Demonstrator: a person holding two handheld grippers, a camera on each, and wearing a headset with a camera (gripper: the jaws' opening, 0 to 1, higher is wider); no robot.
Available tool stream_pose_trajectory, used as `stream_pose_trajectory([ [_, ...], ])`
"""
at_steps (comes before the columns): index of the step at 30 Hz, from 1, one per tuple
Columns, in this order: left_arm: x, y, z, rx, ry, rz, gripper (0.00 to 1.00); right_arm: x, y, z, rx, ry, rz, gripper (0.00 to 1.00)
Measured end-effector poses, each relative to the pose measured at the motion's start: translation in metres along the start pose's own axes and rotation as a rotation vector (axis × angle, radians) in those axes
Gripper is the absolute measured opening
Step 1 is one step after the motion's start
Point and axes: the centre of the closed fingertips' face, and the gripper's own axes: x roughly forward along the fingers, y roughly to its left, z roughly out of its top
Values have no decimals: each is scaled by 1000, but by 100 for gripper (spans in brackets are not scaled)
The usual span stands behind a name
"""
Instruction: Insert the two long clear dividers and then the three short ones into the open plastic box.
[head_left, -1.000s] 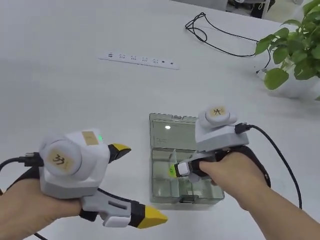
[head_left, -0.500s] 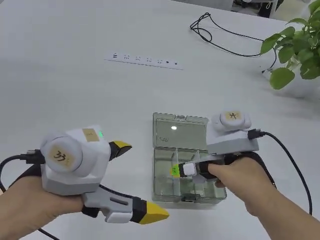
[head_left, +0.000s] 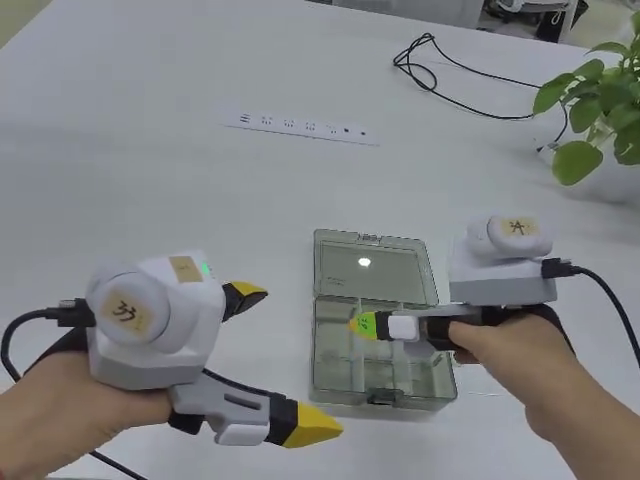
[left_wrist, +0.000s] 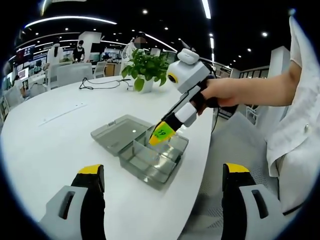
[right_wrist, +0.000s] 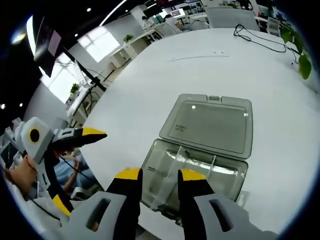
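Jaws on left gripper (head_left: 280, 360) gape wide and empty, left of the box (head_left: 316, 350); right gripper (head_left: 365, 324) jaws narrow, tips over its tray. Left gripper view: those tips hang just above the tray. Right gripper view: dividers (right_wrist: 176, 152) stand in the box, can't tell if one's pinched; likely light, slick, brittle, so grip the top edge mid-span.

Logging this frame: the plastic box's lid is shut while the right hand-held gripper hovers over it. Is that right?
Not quite. The plastic box has its lid open, lying flat behind the tray, as the right gripper view shows. The right hand-held gripper does hover over it.
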Motion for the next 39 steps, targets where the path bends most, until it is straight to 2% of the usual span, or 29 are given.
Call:
stream_pose_trajectory([
  [6, -5, 0, 3, -3, -2, 29, 100, -13, 7, 12, -36, -49, 48, 34],
  [11, -8, 0, 6, 1, -2, 45, 100, -25, 11, 17, -70, -71, 70, 40],
  [22, -7, -3, 15, 8, -15, 65, 100, -51, 10, 23, -120, -112, 114, 50],
  [26, -5, -3, 14, 9, -11, 72, 100, -59, 5, 21, -179, -101, 114, 55],
  [32, -6, -4, 13, 3, -17, 85, 100, -72, -2, 23, -219, -112, 131, 61],
  [39, -11, -4, 12, 2, -19, 98, 100, -84, -7, 17, -363, -89, 139, 70],
])
